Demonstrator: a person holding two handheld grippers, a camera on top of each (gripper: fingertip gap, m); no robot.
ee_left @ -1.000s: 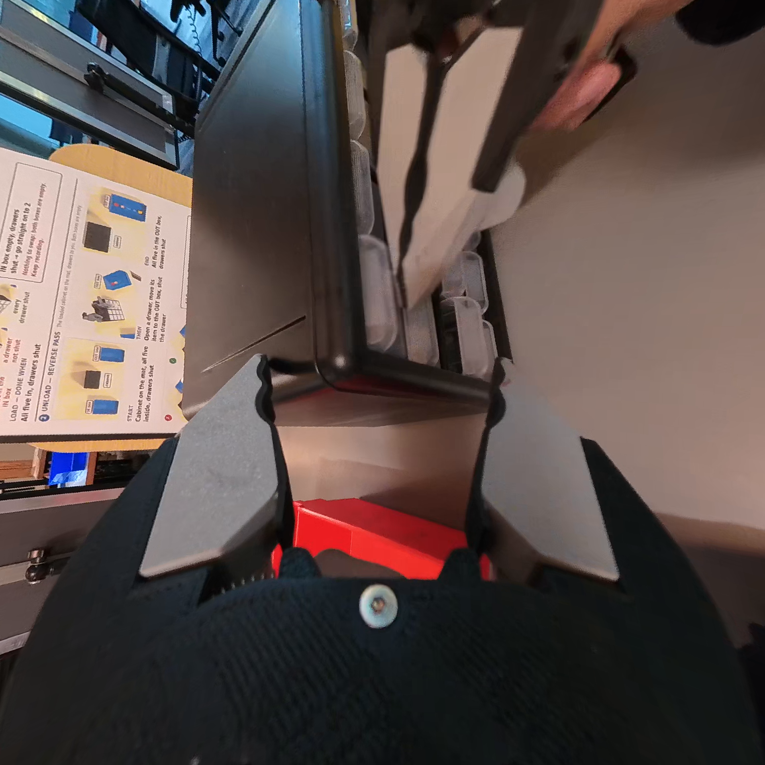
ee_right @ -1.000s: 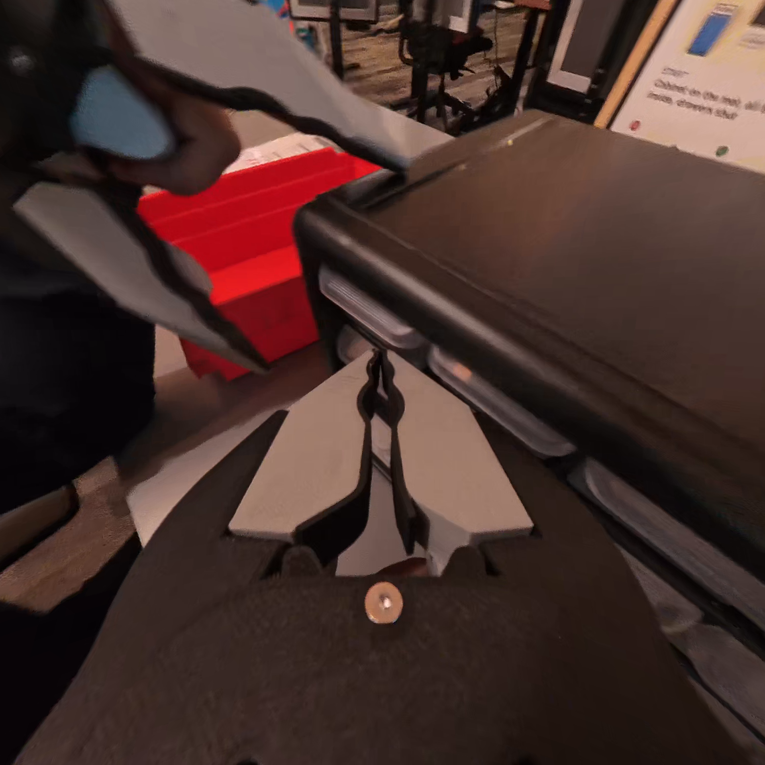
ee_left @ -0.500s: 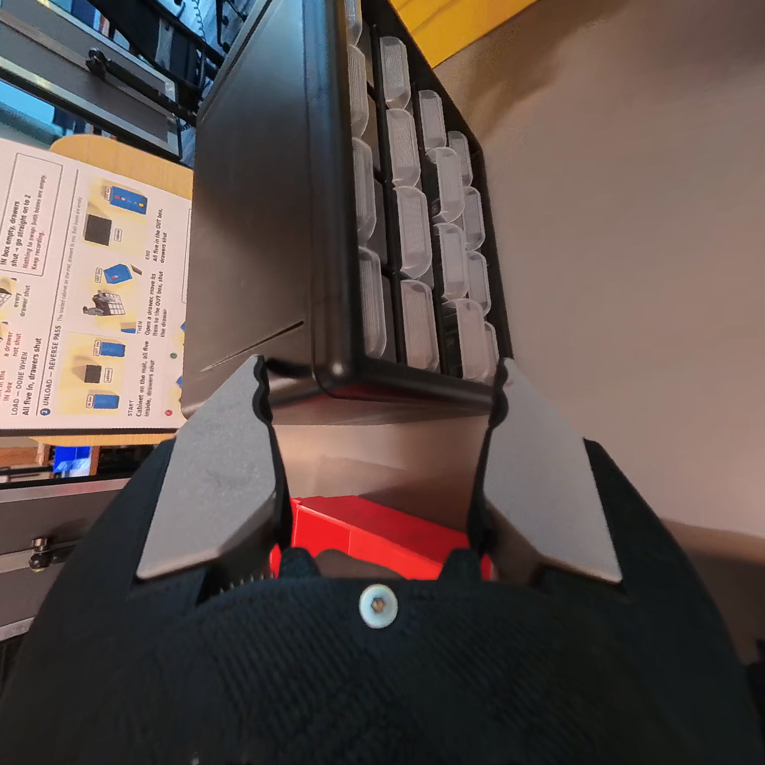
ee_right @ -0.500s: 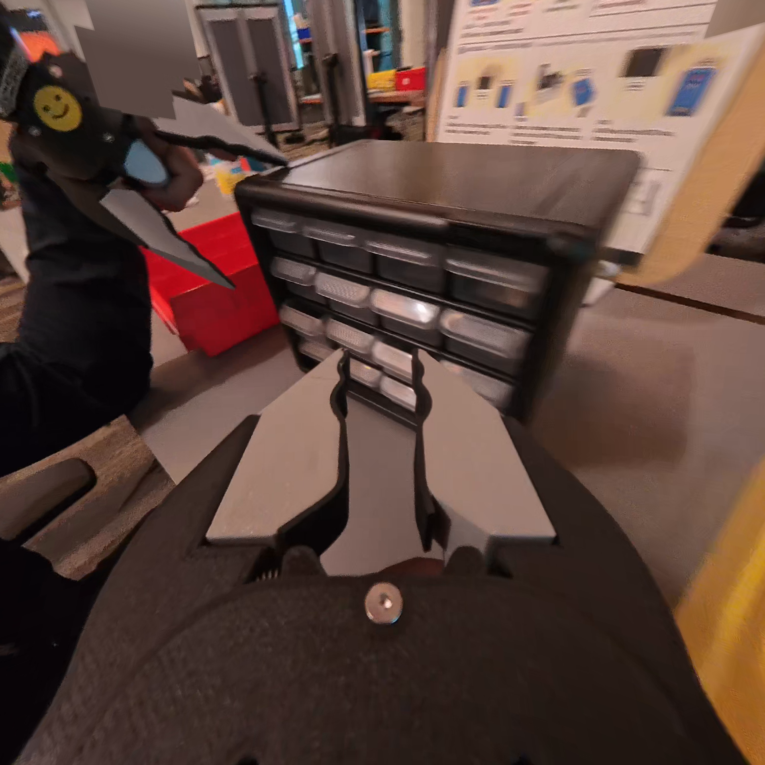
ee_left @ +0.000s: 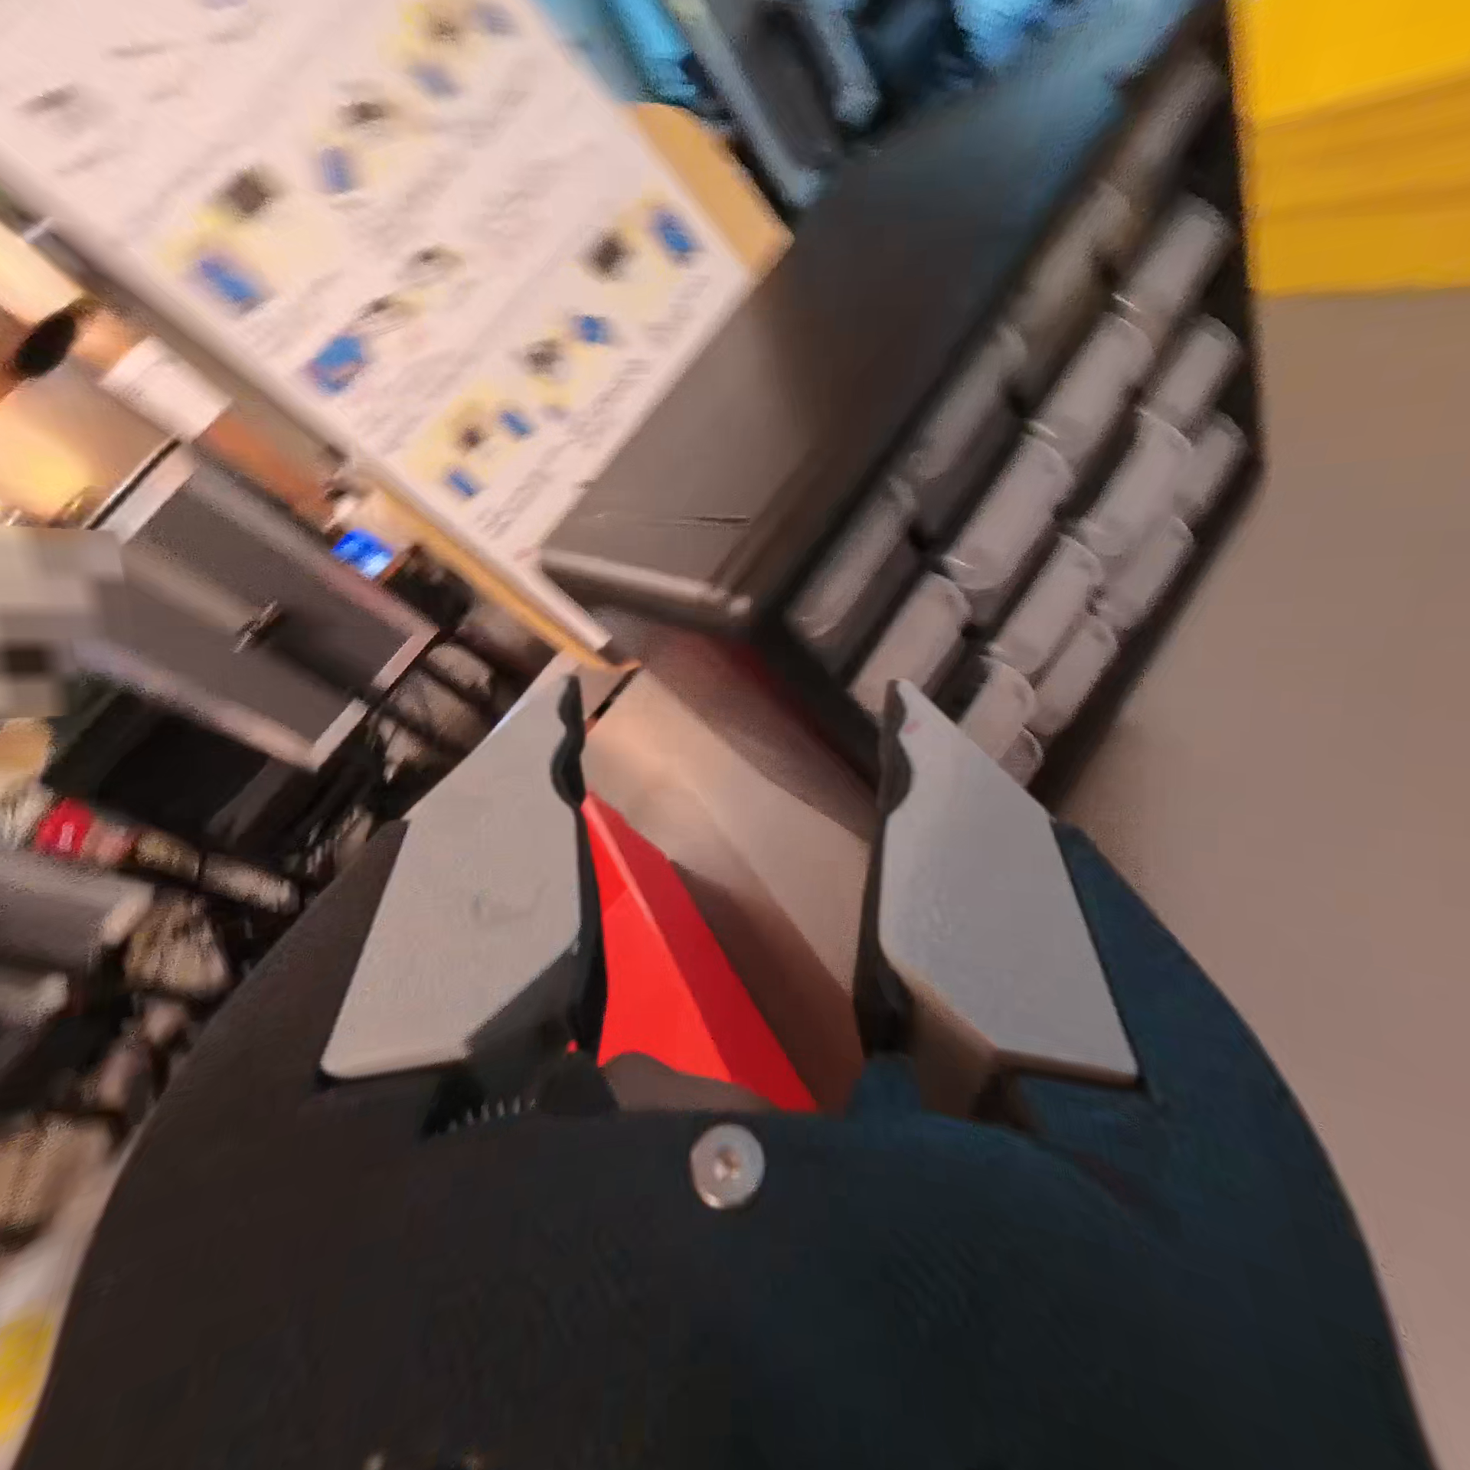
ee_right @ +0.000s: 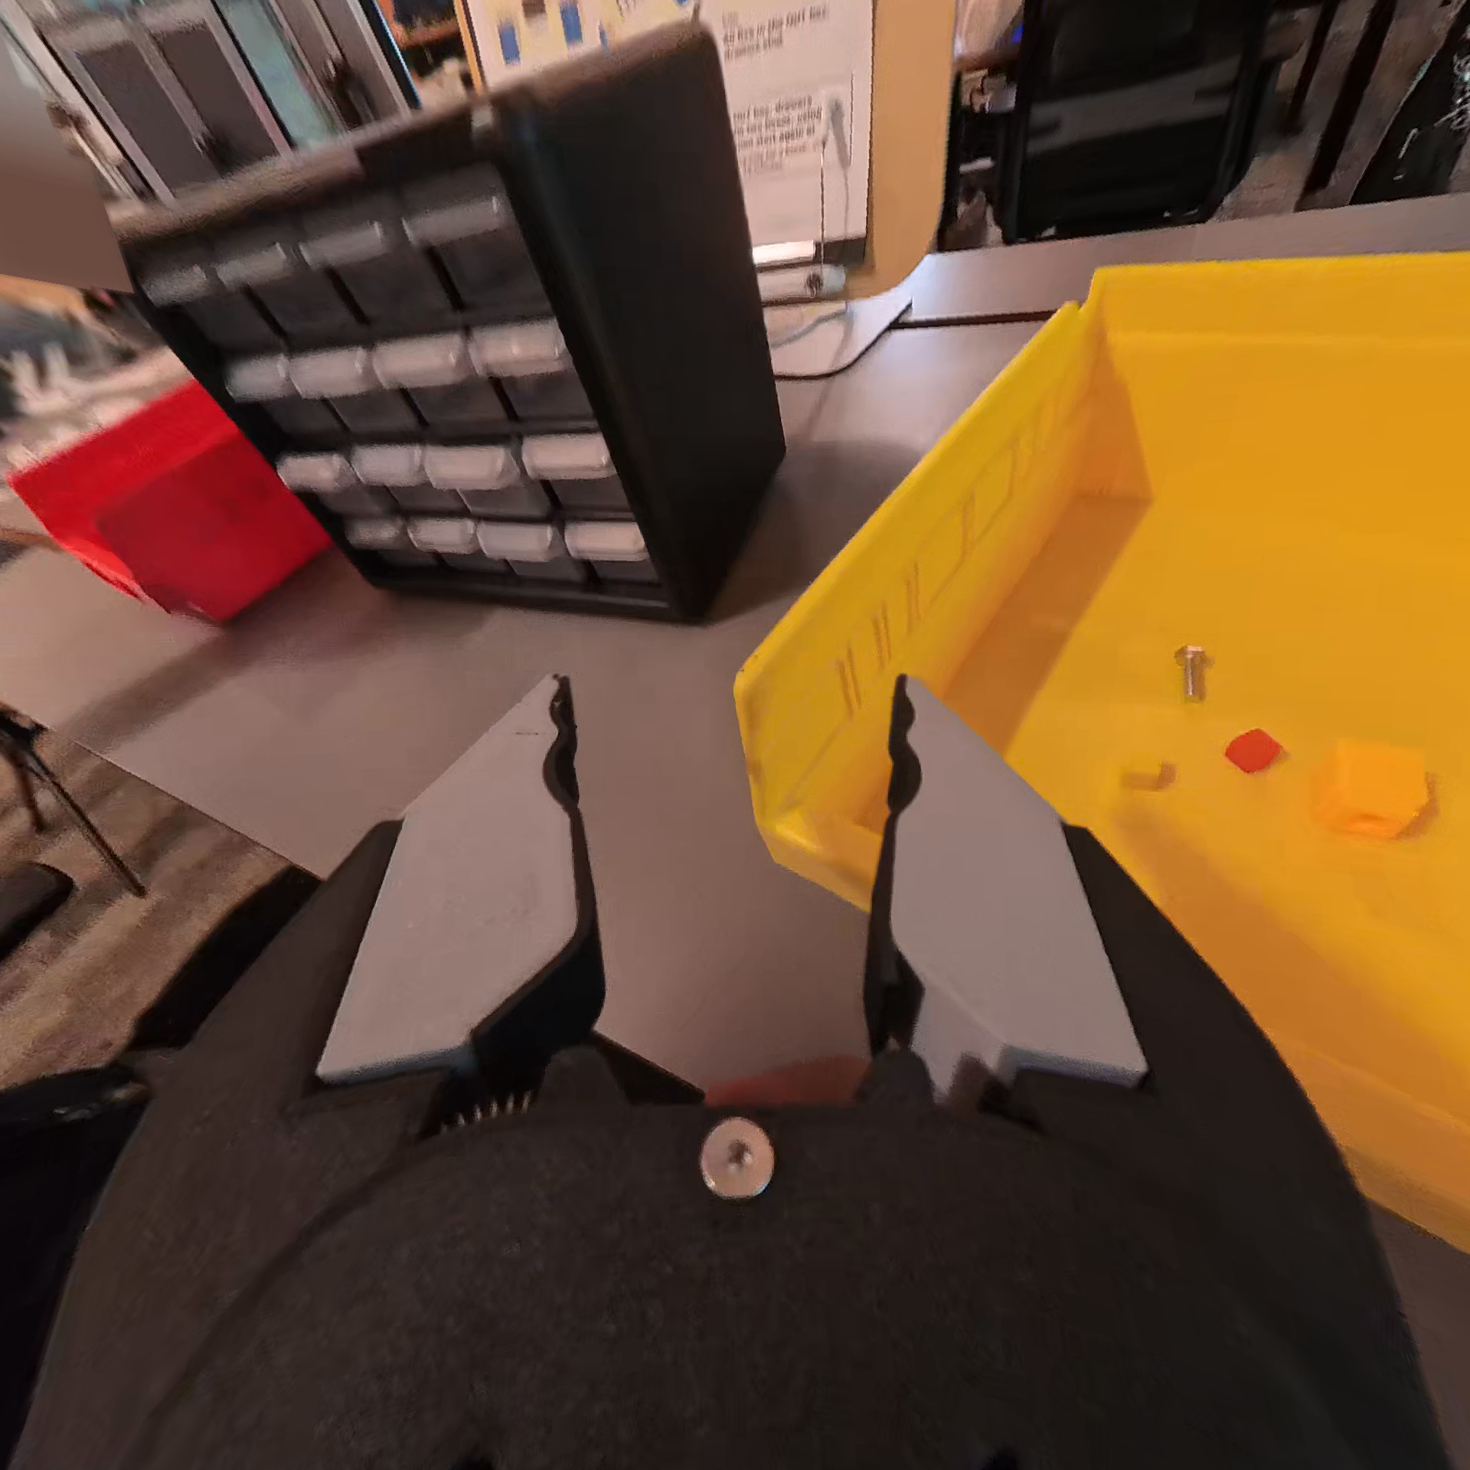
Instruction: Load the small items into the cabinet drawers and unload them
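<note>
The red bin (ee_right: 171, 509) sits at the far left, then the cabinet (ee_right: 477, 382) with every drawer (ee_right: 517, 354) shut, then the yellow bin (ee_right: 915, 620) on the right, where the small items lie: a tan clip (ee_right: 1149, 775), a screw (ee_right: 1191, 672), a red chip (ee_right: 1254, 749) and an orange block (ee_right: 1368, 795). All look light and stiff; the screw is probably slick and best pinched across its shank, the block across flat sides. The left gripper (ee_left: 728, 700), blurred, hangs spread and empty beside the cabinet; the right gripper (ee_right: 728, 692) hangs spread and empty over the yellow bin's near corner.
</note>
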